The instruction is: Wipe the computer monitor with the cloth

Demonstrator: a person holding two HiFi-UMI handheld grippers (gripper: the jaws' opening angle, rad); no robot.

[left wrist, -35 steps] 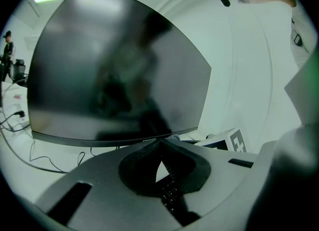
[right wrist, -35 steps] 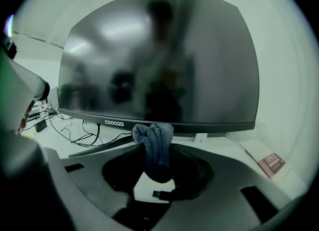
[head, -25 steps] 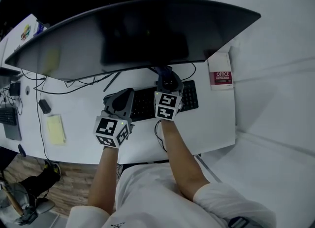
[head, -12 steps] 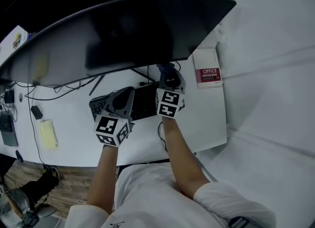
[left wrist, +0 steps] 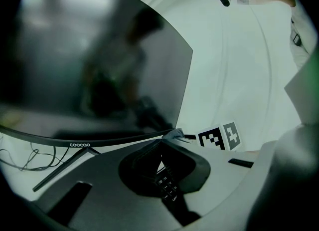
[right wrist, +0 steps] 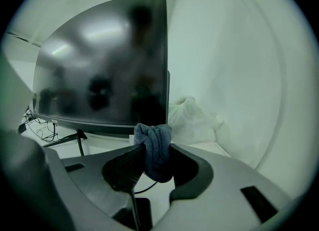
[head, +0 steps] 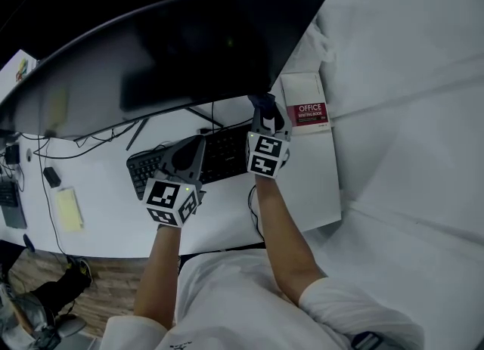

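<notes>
– Jaws first: what's each got?
– Right gripper [right wrist: 153, 144] is clamped on the cloth [right wrist: 156, 161], a bunched wad standing upright, its top poking past the tips. Left gripper [left wrist: 162, 144] is closed tip to tip, holding nothing.
– And the monitor [head: 166, 46]?
– Long axis runs left to right across the desk [head: 113, 216], with the curved screen facing the person. The cloth sits just under its lower right corner; contact unclear.

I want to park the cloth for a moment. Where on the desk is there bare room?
Bare desk lies between the yellow notepad and the keyboard, and again in front of the book, toward the desk's right front corner. Under the monitor at the left, cables crowd it.
</notes>
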